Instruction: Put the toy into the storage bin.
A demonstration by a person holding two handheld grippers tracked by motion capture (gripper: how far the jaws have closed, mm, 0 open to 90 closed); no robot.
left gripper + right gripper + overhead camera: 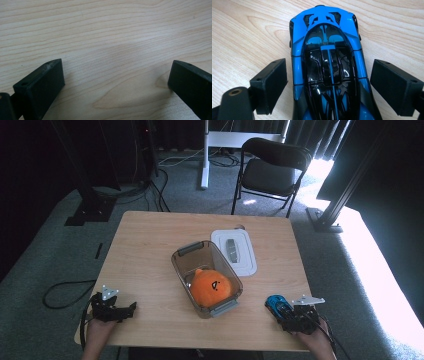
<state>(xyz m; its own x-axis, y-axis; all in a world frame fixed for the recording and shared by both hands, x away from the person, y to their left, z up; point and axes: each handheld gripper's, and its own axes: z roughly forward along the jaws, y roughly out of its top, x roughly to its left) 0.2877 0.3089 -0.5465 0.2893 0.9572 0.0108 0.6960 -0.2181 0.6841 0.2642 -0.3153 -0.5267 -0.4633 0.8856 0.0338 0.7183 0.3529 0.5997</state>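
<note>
One toy car (278,305), one plush (212,287), one bin (186,263), one lid (246,262), one chair (272,167).

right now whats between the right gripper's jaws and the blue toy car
Nothing. In the right gripper view the blue toy car sits between the open jaws of the right gripper, with slim gaps of bare wooden table on either side.
</note>
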